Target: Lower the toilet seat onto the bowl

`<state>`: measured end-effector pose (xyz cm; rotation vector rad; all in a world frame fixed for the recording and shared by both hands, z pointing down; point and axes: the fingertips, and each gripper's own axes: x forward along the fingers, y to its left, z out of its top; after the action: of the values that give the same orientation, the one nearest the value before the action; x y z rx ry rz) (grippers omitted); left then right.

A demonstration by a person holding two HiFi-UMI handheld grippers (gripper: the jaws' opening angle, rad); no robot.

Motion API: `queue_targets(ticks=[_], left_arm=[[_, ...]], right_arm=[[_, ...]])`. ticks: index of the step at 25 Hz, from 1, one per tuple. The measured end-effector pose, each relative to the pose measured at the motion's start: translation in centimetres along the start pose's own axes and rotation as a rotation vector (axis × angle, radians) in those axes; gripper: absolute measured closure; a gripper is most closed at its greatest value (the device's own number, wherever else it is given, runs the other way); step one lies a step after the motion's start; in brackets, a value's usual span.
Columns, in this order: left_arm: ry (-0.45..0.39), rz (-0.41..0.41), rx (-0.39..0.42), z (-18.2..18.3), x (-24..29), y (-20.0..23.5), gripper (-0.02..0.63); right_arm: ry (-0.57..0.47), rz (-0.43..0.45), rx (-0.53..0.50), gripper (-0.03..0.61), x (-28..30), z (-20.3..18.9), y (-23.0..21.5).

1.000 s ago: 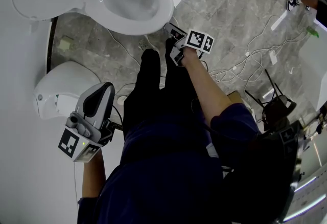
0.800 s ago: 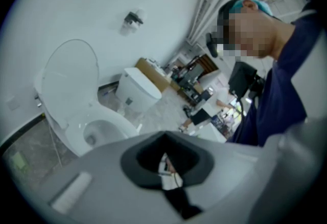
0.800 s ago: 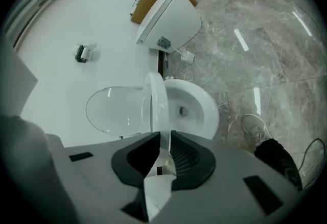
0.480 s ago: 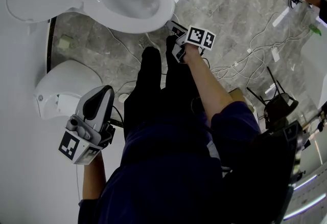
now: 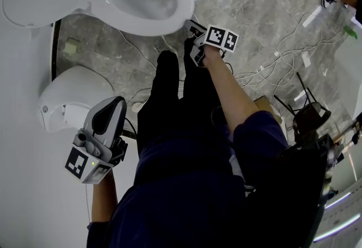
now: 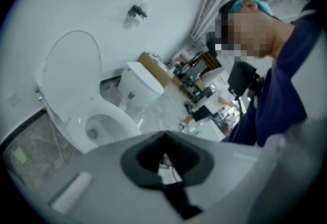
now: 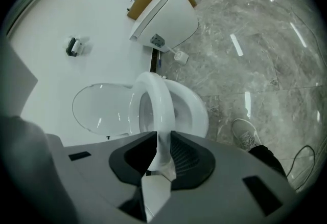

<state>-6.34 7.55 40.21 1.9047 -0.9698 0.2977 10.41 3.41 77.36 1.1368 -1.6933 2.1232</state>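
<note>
Grey veined stone floor (image 5: 254, 9). Glossy white bowl (image 7: 196, 110), with the oval lid (image 7: 99, 108) upright behind it. The seat (image 7: 158, 100), a smooth white oval ring, stands half-raised over the bowl. Its long axis runs from the hinge toward me. My right gripper (image 7: 159, 159) clamps its front edge between ribbed black pads. My left gripper (image 6: 164, 159) hangs aside, jaws together, empty.

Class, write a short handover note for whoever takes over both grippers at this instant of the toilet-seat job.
Right gripper: jaws shut on the front edge of the white plastic toilet seat ring.
Left gripper: shut, empty, held off to the side.
White lid stands up; seat sits between lid and white ceramic bowl.
Done: seat gripped. Left: lower it onto the bowl, release.
</note>
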Motion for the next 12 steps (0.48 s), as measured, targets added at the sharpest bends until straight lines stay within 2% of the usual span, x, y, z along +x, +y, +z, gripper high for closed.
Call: queue_targets(ticks=[12], left_arm=[[0.029,0.012,-0.017,-0.6,0.5,0.7,0.615]], right_arm=[[-0.011,-0.052,0.024,0.503,1.6,0.1,-2.4]])
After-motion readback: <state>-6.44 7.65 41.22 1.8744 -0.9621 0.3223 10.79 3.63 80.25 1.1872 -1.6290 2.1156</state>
